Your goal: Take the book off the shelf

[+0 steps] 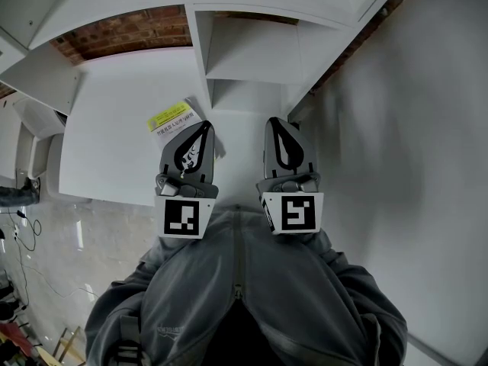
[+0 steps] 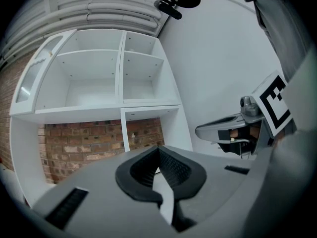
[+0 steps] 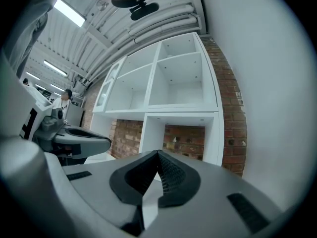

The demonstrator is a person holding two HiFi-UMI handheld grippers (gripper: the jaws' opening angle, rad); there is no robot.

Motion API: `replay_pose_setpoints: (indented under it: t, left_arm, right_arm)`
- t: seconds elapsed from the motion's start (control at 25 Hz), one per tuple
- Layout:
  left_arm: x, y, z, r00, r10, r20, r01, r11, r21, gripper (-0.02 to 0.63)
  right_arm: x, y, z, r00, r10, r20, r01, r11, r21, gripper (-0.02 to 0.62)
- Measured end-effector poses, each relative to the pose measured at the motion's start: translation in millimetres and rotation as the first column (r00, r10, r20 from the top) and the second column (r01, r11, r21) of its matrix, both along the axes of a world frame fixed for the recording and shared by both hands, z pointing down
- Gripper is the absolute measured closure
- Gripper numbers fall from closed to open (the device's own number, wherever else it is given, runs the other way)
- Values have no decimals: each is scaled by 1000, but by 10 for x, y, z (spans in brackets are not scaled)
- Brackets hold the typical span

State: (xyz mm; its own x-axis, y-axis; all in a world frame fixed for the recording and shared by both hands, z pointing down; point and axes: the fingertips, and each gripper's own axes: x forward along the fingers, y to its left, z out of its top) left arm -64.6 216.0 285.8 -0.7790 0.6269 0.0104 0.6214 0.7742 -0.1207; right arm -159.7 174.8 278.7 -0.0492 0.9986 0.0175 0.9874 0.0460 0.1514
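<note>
A book (image 1: 169, 117) with a yellow-green and white cover lies flat on the wide white shelf top (image 1: 114, 143). My left gripper (image 1: 204, 126) covers its near right corner. That gripper is shut with nothing between its jaws; in the left gripper view (image 2: 159, 148) it points at the brick wall and the empty compartments. My right gripper (image 1: 279, 120) is beside it, also shut and empty, pointing toward the narrow open compartment (image 1: 245, 96). In its own view the right gripper (image 3: 158, 152) faces the shelf unit. The book shows in neither gripper view.
The white shelf unit (image 2: 119, 73) has several empty compartments, with a red brick wall (image 2: 89, 138) behind its lower openings. A plain white wall (image 1: 412, 166) rises on the right. Cables lie on the pale floor (image 1: 30, 242) at the left. A grey jacket (image 1: 244, 296) fills the bottom of the head view.
</note>
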Motion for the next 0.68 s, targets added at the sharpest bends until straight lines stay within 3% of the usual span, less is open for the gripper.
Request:
replay_pose_setpoints:
  t: [0.68]
  left_arm:
    - [-149, -79, -37, 999, 35, 13, -35, 999, -19, 600]
  right_arm:
    - [-73, -114, -9, 1000, 25, 4, -24, 999, -21, 569]
